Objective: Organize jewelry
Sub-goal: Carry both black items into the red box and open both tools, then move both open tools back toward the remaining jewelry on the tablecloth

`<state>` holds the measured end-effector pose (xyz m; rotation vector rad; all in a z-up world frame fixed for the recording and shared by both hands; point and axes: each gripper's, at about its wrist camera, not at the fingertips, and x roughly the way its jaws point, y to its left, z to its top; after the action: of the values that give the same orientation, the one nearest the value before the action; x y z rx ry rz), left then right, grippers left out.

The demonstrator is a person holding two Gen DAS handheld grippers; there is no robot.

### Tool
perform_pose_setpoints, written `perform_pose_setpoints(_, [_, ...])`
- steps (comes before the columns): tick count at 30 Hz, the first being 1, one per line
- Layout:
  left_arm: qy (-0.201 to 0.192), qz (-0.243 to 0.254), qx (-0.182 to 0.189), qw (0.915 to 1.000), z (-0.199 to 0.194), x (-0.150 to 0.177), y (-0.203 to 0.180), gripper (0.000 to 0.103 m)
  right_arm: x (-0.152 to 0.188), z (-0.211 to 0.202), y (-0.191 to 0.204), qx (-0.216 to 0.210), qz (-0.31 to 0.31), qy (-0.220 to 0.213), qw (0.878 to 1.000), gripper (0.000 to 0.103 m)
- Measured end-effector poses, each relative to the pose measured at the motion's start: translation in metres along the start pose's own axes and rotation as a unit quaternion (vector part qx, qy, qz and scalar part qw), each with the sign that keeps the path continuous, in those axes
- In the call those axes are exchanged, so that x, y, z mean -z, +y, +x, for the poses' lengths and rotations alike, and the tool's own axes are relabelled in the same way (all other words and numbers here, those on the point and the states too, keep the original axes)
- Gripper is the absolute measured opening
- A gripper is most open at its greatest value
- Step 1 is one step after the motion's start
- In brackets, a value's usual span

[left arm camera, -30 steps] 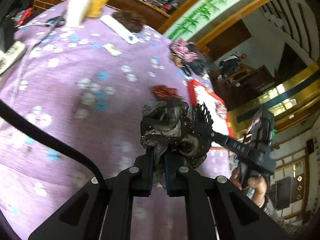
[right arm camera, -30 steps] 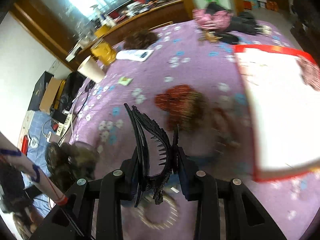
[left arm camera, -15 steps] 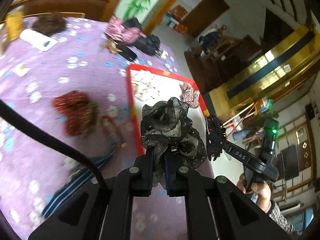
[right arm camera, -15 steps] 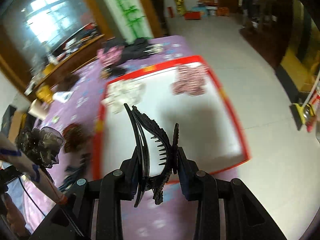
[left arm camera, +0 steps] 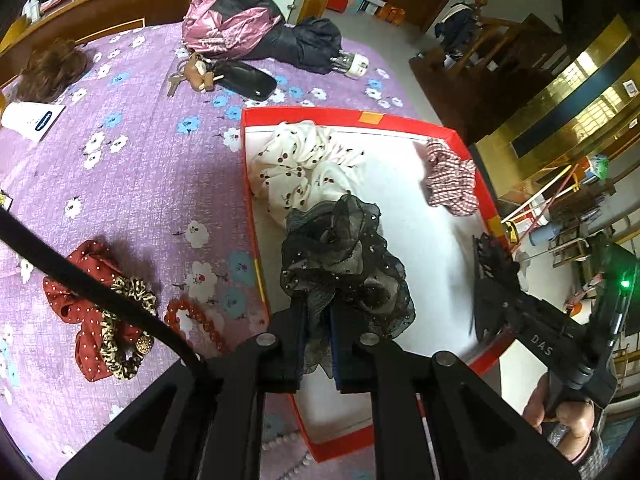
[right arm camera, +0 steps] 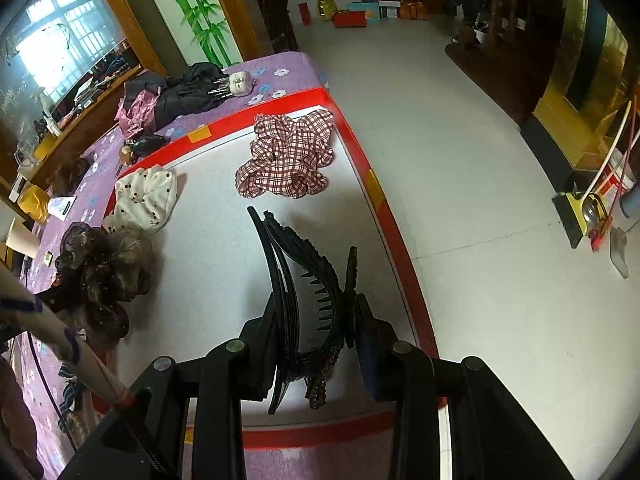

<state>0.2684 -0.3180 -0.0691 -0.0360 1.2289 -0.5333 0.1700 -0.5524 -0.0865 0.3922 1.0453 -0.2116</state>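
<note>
A black scrunchie (left arm camera: 340, 264) of sheer, dotted fabric is held in the left gripper (left arm camera: 318, 320); the jaws are closed tight on a fold of it, and the bulk of the fabric stands above the fingertips in the centre of the left wrist view. Below it a red-rimmed tray (left arm camera: 348, 117) with a white floor is seen, lying on a purple flowered tablecloth (left arm camera: 132, 168).

Inside the tray, a white scrunchie (left arm camera: 304, 164) with dark cherry print is noted at the upper left of the floor, and a red checked scrunchie (left arm camera: 452, 182) at the upper right, against the rim.

In the right wrist view, a black hair claw (right arm camera: 308, 304) is clamped between the fingers of the right gripper (right arm camera: 316, 328), its toothed arches pointing up the frame. It is held above the white floor of the tray, toward the lower right part; contact with the floor cannot be judged. The right gripper is also visible at the right edge of the left wrist view, held by a hand (left arm camera: 568, 420).

Outside the tray, at the lower left of the left wrist view, a red dotted scrunchie (left arm camera: 84, 320) is recorded with a leopard-print scrunchie (left arm camera: 128, 328) lying on it, and a red bead bracelet (left arm camera: 192, 320) just beside them. At the top of that view, a folded umbrella (left arm camera: 288, 44) and a bunch of keys (left arm camera: 188, 74) are seen on the cloth.
</note>
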Motion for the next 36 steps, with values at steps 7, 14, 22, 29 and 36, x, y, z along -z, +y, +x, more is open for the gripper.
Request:
perform_pose_setpoints(7, [-0.011,-0.029,0.005,0.9995,-0.003,-0.003,0.010,0.036,-0.004,-0.004,-0.005,0.001,0.014,-0.009,1.000,0.053])
perform_pose_setpoints(14, [-0.026,-0.043,0.041,0.9979,-0.048,0.013,0.016,0.036,0.004,-0.030,-0.006,-0.022,0.021,-0.026,0.999,0.057])
perform_pose_setpoints(22, [-0.094,-0.094,-0.026,0.9908,-0.141,0.097,0.062,0.051,0.031,-0.061,-0.012,0.014,0.002,-0.043,0.999,0.063])
perform_pose_setpoints(29, [-0.106,-0.179,-0.097,0.9733,-0.188,0.183,0.122,0.052,0.027,-0.028,-0.025,0.053,0.022,-0.007,0.998,0.063])
perform_pose_setpoints(36, [-0.099,-0.215,-0.135,0.9621,-0.208,0.229,0.149,0.052,0.044,-0.017,-0.020,0.067,0.010,0.010,0.998,0.063])
